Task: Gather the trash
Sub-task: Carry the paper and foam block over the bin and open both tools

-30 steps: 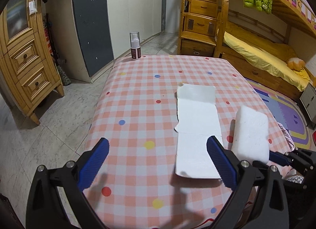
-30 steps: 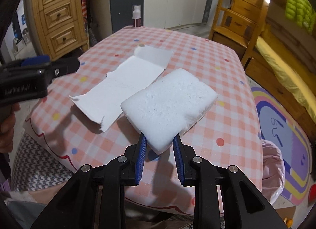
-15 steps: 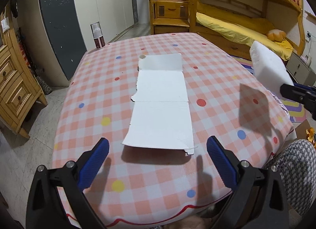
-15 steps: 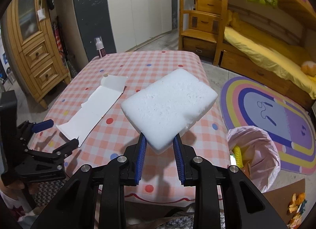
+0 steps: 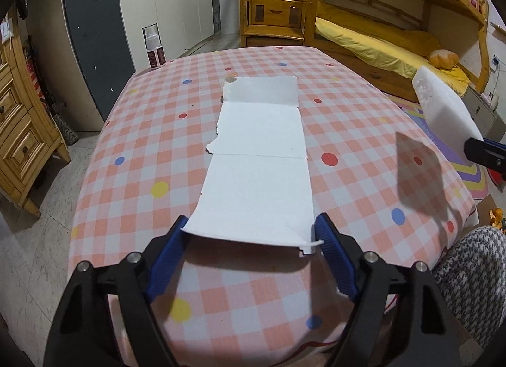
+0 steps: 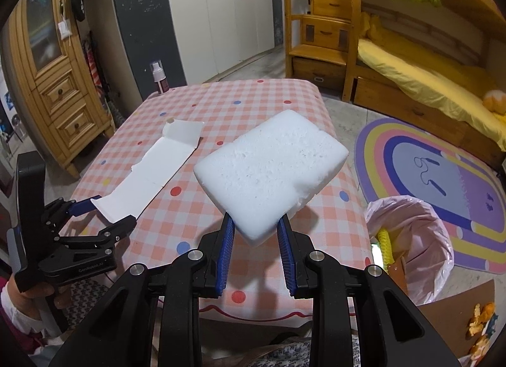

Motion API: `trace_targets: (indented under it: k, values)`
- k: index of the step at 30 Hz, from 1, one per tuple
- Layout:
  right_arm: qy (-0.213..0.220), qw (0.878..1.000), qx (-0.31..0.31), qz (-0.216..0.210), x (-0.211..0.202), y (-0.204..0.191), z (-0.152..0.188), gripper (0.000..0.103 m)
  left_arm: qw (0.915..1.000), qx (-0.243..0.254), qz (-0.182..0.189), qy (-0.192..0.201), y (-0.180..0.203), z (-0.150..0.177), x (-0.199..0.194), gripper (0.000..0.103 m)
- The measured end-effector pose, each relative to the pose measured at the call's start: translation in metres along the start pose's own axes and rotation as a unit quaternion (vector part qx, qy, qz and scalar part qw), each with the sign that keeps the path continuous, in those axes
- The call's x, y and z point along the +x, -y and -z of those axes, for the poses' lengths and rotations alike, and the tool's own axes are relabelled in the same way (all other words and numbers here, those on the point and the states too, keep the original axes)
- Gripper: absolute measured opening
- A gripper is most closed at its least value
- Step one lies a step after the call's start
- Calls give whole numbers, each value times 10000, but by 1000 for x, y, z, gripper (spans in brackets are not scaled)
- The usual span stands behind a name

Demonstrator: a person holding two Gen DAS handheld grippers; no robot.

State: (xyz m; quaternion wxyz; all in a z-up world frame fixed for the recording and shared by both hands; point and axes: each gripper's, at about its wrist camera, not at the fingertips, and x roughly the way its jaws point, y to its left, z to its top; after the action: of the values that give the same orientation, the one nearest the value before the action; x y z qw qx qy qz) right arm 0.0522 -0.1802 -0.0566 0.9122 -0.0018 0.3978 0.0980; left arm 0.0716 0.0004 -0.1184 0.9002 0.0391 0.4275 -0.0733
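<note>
Cardboard sheet (image 5: pixel 256 174): long axis laid away from left gripper (image 5: pixel 251 251), near edge between closing jaws (untouched).
Right gripper (image 6: pixel 255 235): foam block (image 6: pixel 272 174) clamped.

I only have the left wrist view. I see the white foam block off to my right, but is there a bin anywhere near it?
Observer: Yes. The right wrist view shows a bin with a pink bag on the floor beside the table's right edge, below and right of the foam block.
Operator: Is the bin empty?
Observer: No, some yellow and brown trash already sits inside it.
Operator: How is the foam held?
Observer: The right gripper pinches one corner of it between its blue pads, with the rest sticking out forward.
Operator: And my left gripper, from the outside?
Observer: The left gripper straddles the near end of the flattened white carton, jaws closing.
</note>
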Motion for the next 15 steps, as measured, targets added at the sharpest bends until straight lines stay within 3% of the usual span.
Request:
trace_targets:
  k: [1,2,5,15]
  values:
    - [-1,10000,0,-8,0,-1,0,28,10000,-17,2,7,0,0,-1,77]
    - [3,10000,-7,-13,0,-2,0,28,10000,-67,-26,23,-1,0,-2,66]
    - [40,10000,-31,3,-3,-4,-1,28,9995,-235,161,121,-4,-4,-11,65]
    - [271,9993,196,183,-25,16,-3,28,9966,56,436,694,27,-26,-48,65]
